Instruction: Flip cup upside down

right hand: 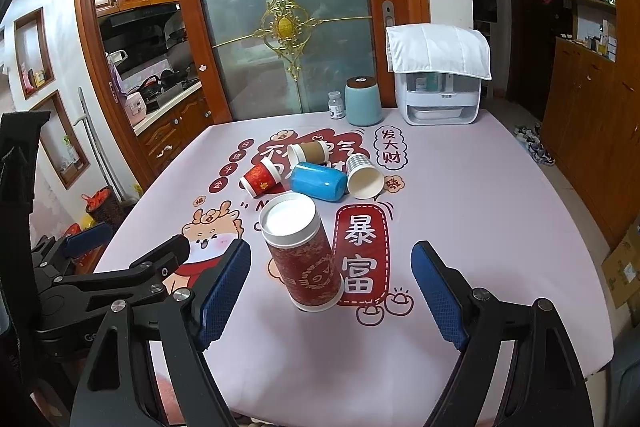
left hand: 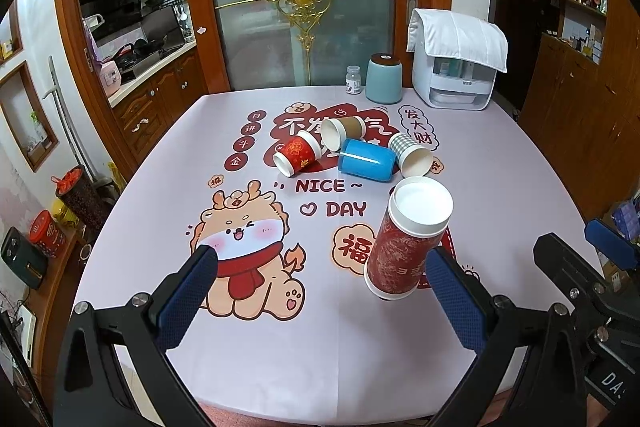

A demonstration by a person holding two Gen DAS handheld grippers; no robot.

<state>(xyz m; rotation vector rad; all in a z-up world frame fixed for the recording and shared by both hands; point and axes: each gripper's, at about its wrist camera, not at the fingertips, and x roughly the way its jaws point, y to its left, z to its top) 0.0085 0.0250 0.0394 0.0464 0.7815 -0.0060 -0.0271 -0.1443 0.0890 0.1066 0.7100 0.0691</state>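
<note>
Two tongs, both spread open and empty, above the bench (left hand: 280, 347).
The left tongs (left hand: 320, 291) and right tongs (right hand: 332, 287) flank the tall red cup (right hand: 300, 251), which stands on the near part of the bench with its white flat end up, touching neither. Beyond lie four tipped cups: small red cup (left hand: 298, 151), brown cup (left hand: 342, 131), blue cup (left hand: 366, 159), checked cup (left hand: 410, 153).

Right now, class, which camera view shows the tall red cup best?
The right wrist view: the tall red cup stands centred between that open claw's fingers, whole and unblocked. The left wrist view shows it off to the right, its lower edge partly behind the left claw's right finger.
</note>
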